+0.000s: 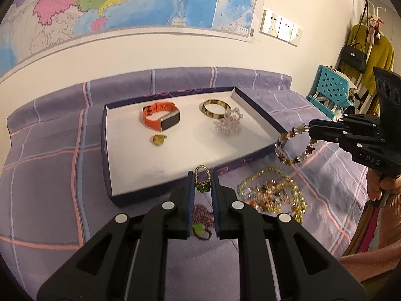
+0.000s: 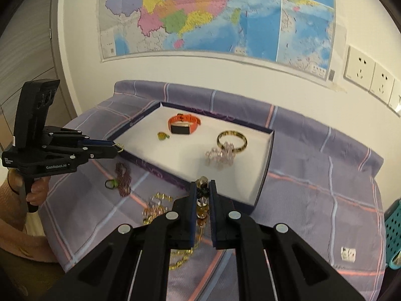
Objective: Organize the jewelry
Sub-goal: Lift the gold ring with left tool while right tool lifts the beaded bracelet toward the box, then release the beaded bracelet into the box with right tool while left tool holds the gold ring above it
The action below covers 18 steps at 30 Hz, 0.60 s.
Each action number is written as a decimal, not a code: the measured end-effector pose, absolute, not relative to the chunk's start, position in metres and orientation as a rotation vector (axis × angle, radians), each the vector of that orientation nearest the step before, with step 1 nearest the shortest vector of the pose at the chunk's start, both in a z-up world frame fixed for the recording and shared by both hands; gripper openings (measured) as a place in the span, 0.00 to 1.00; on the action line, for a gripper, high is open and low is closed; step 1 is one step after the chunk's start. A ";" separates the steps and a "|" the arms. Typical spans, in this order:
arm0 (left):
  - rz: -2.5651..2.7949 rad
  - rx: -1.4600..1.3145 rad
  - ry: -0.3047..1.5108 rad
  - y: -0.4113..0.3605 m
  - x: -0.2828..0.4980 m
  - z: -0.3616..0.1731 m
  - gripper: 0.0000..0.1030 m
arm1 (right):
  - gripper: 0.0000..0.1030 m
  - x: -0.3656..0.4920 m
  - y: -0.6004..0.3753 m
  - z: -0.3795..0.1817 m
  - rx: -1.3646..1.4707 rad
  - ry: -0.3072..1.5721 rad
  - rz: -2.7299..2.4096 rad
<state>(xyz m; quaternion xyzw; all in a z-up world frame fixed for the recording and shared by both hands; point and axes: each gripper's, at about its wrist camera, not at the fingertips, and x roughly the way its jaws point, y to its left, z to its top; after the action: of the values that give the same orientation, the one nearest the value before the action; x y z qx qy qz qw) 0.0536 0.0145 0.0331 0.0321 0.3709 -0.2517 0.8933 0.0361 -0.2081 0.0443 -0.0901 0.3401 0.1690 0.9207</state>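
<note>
Both grippers tilted down, L gripper fingers nearly shut, R gripper fingers likewise, hand on R handle

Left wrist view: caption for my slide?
Left gripper pinches a gold chain; right gripper lifts an amber beaded bracelet beside the white-lined tray.

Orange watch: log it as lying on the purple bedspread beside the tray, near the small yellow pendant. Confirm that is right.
Not quite. The orange watch lies inside the white-lined tray, not on the bedspread. The small yellow pendant is indeed near it, also in the tray. The left wrist view shows this clearly.
</note>
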 end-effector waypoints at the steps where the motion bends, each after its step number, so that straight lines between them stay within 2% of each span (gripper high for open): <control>1: -0.519 0.072 0.766 0.013 0.056 0.035 0.12 | 0.07 0.038 -0.207 0.047 -0.186 0.693 0.350; 3: -0.511 0.083 0.761 0.011 0.062 0.037 0.12 | 0.06 0.042 -0.206 0.050 -0.188 0.683 0.351; 6: -0.503 0.090 0.759 0.009 0.069 0.038 0.12 | 0.00 0.049 -0.204 0.055 -0.188 0.673 0.356; 14: -0.480 0.091 0.774 0.008 0.088 0.034 0.12 | 0.00 0.067 -0.206 0.054 -0.166 0.683 0.361; 16: -0.486 0.084 0.778 0.008 0.089 0.032 0.12 | 0.10 0.069 -0.211 0.041 -0.159 0.724 0.342; 17: -0.487 0.083 0.779 0.009 0.090 0.031 0.12 | 0.25 0.070 -0.215 0.031 -0.152 0.764 0.341; 18: -0.488 0.084 0.781 0.009 0.090 0.030 0.12 | 0.31 0.070 -0.217 0.023 -0.146 0.788 0.338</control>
<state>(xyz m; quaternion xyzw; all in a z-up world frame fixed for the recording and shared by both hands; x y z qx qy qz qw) 0.0900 0.0086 0.0303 0.0404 0.3766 -0.2355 0.8951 0.0704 -0.2173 0.0228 -0.0705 0.3815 0.1639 0.9070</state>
